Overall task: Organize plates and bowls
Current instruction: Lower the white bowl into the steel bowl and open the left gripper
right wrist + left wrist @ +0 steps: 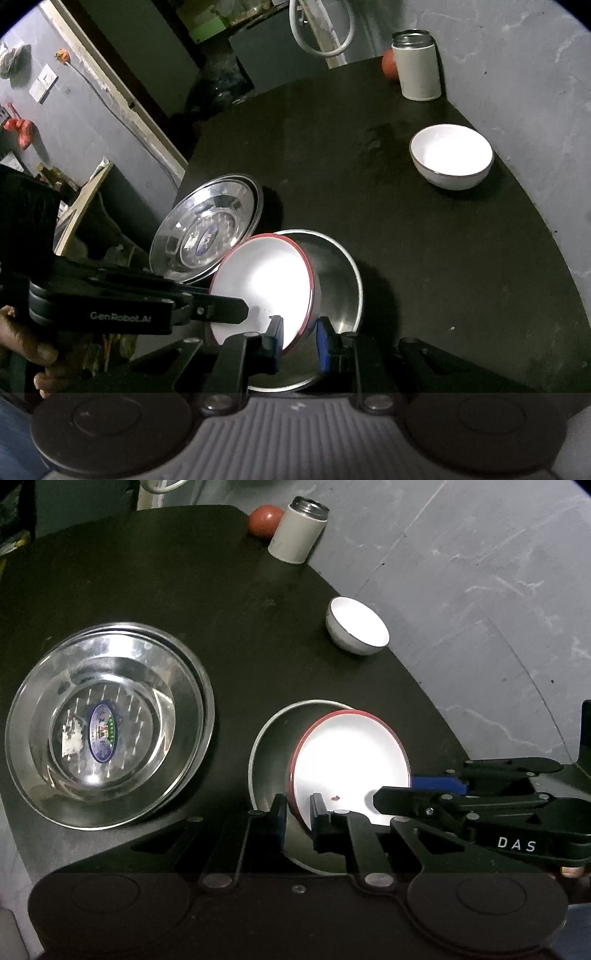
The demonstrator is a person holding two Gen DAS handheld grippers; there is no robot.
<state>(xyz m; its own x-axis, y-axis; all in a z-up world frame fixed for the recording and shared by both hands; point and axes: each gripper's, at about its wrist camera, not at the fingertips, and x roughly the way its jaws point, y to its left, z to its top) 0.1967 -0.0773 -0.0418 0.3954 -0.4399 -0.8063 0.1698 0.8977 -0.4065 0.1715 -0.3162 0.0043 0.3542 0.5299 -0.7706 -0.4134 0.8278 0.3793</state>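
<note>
Two claws, left (297,812) and right (299,341), each pinching red-rimmed bowl (351,764), tilted inside steel bowl (273,738) on table (221,627). Nesting underway. Left to stack: white bowl (357,624), steel plates (107,731).

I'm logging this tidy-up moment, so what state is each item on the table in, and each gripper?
Red-rimmed white enamel bowl: tilted, inside the pan, both grippers at its rim.
Shallow steel pan: upright on the table.
Stacked steel plates: flat, nested.
Small white ceramic bowl: upright, empty.
White steel-rimmed flask: upright, lid off.
Left gripper: straddles the bowl's rim.
Right gripper: likewise.
</note>
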